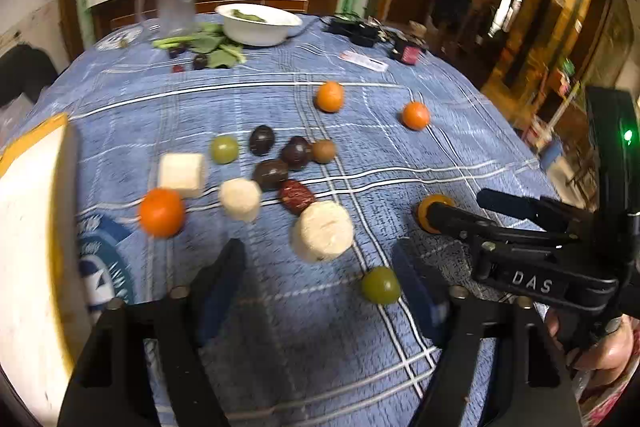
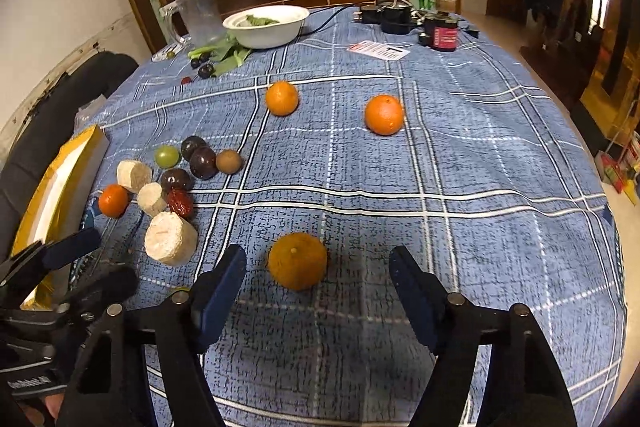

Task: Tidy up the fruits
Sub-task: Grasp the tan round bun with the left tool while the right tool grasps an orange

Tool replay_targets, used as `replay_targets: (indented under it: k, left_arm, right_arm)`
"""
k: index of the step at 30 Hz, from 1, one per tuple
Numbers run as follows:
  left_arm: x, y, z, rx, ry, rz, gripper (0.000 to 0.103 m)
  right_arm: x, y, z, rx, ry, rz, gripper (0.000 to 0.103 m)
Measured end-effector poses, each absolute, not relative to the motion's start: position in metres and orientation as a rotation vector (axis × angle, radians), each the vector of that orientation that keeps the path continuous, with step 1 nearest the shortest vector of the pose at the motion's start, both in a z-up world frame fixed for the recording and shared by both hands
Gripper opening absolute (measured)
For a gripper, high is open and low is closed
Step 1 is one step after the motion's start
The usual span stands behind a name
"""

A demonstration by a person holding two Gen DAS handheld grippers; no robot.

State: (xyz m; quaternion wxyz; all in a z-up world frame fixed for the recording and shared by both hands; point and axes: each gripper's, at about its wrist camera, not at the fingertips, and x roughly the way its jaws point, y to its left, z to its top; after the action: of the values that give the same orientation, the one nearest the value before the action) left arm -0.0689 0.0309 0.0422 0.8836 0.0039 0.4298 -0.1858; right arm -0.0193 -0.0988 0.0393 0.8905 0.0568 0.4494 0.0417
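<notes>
Fruit sorting: both claws spread, nothing pinched.

Right gripper (image 2: 318, 281) straddles a dull orange tangerine (image 2: 297, 260), pads clear of it; likely the approach step, closing comes next. Left gripper (image 1: 318, 283) hangs empty beside a small green fruit (image 1: 380, 285). Beyond the tangerine: clustered fruit, blue checked tablecloth (image 2: 460, 227), white bowl (image 2: 267, 25), wooden cabinet.

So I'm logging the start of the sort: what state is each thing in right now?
Left gripper: jaws open, nothing between them.
Right gripper: jaws open, orange lying ahead, untouched.
Box: open, beside the fruit cluster.
White bowl: upright, holding greens.
Large pale cylinder: standing on end.
</notes>
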Motion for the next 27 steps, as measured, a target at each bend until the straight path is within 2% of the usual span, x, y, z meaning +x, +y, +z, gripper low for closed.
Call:
replay_targets:
  k: [1,5,7,11,12,13,21,27]
  left_arm:
    - [-0.066,0.028,0.039,0.02,0.899,-0.391,0.062]
    - [-0.05,0.022,0.024,0.037,0.941,-0.384,0.053]
    - [-0.043,0.023,0.017,0.022,0.971,-0.38,0.048]
    - [-0.04,0.016,0.016,0.057,0.954,-0.372,0.046]
    - [-0.041,0.014,0.015,0.066,0.95,-0.381,0.037]
    - [-0.043,0.012,0.016,0.076,0.947,-0.389,0.037]
    - [-0.067,0.045,0.05,-0.041,0.9,-0.415,0.035]
    - [-0.089,0.126,0.082,-0.149,0.833,-0.278,0.035]
  right_arm:
    - [-0.018,-0.097,0.038,0.112,0.937,0.093,0.077]
    - [-0.011,-0.093,0.032,0.093,0.954,0.109,0.074]
    - [-0.009,-0.088,0.028,0.073,0.966,0.118,0.067]
    - [-0.005,-0.08,0.021,0.021,0.983,0.105,0.05]
    - [-0.005,-0.079,0.021,0.008,0.98,0.101,0.041]
    - [-0.006,-0.077,0.021,0.001,0.979,0.105,0.035]
    - [-0.025,-0.067,0.045,0.012,0.933,0.133,0.034]
    - [-0.043,-0.028,0.08,0.006,0.871,0.226,0.035]
